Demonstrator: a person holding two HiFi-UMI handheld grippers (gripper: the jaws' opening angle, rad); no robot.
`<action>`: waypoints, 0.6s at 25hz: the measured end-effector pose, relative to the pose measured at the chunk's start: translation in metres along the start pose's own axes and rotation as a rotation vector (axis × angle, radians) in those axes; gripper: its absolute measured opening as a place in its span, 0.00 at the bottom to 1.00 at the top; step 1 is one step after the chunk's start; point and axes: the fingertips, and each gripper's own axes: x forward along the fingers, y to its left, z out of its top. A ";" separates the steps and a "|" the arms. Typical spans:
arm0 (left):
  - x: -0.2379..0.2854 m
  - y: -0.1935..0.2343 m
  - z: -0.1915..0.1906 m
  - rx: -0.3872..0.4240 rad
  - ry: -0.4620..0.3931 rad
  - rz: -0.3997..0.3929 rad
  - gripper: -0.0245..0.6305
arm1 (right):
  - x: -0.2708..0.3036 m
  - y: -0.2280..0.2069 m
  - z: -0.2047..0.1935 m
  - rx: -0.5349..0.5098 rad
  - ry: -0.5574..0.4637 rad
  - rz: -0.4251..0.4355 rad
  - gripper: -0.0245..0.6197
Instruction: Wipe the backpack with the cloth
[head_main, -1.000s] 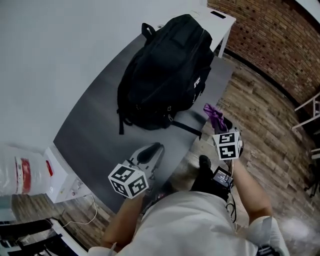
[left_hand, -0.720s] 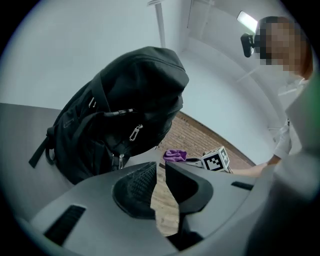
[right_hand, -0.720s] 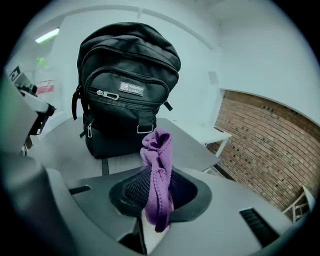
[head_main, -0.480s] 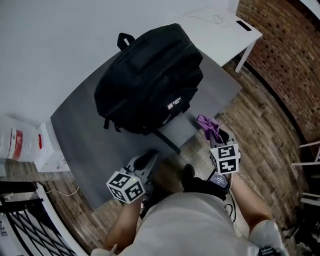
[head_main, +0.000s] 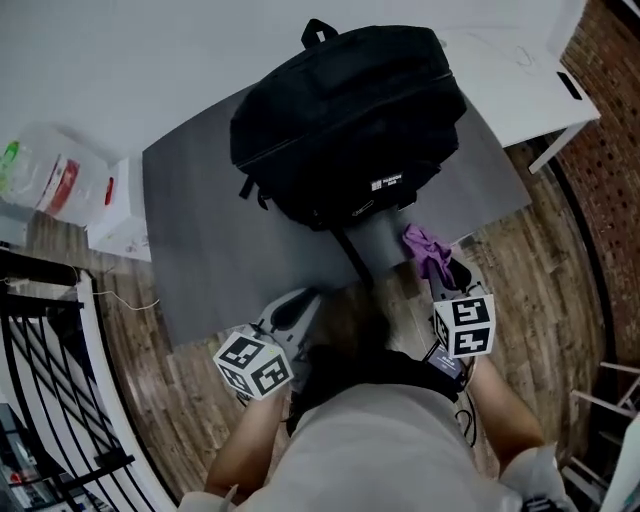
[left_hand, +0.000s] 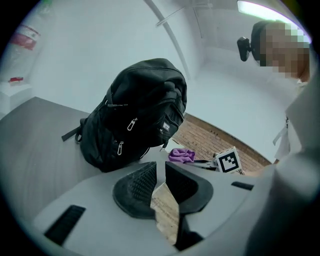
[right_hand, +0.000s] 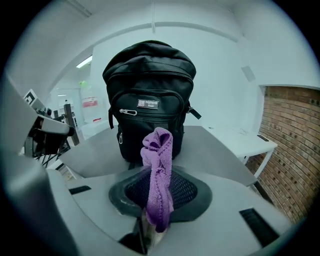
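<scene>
Backpack (head_main: 345, 120) stands upright on the grey surface (head_main: 200, 240), zip pockets facing the person. R claw (right_hand: 159, 200) is clamped on the purple cloth (right_hand: 159, 170), which sticks up out of the jaws as a bunched strip. It sits just in front of the backpack's base on the person's R side, not touching the bag. L claw (left_hand: 160, 180) is also in front of the backpack, toward the L of its base. Its jaws are only a narrow gap apart w/ nothing between them; floor shows thru the gap.

Step in hand looks like the approach: wiping not yet begun.

To do it well, probably:
- Lead w/ the cloth's free end so fabric meets fabric, not the jaw tips.
- The cloth is bunched, so the contact patch is small. Lay its side flat on the backpack and use long overlapping strokes, top of the bag down.
- The bag is soft and free-standing, so a push may tip or slide it. L claw could brace the far side or take the top handle (head_main: 318, 30).
- Go easy over the zip pulls (right_hand: 127, 112) and the strap (head_main: 350, 255) trailing from the base, as both could snag.
- Moderate pressure only, b/c drag could pull the cloth out of the clamp.
</scene>
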 end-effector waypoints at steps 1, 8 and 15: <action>-0.004 -0.001 -0.001 0.000 -0.011 0.012 0.12 | -0.001 0.003 0.001 -0.005 -0.005 0.013 0.16; -0.031 -0.035 -0.015 0.014 -0.063 0.036 0.12 | -0.035 0.024 0.001 -0.021 -0.044 0.080 0.16; -0.059 -0.093 -0.048 0.041 -0.086 0.029 0.12 | -0.090 0.044 -0.015 -0.032 -0.073 0.135 0.16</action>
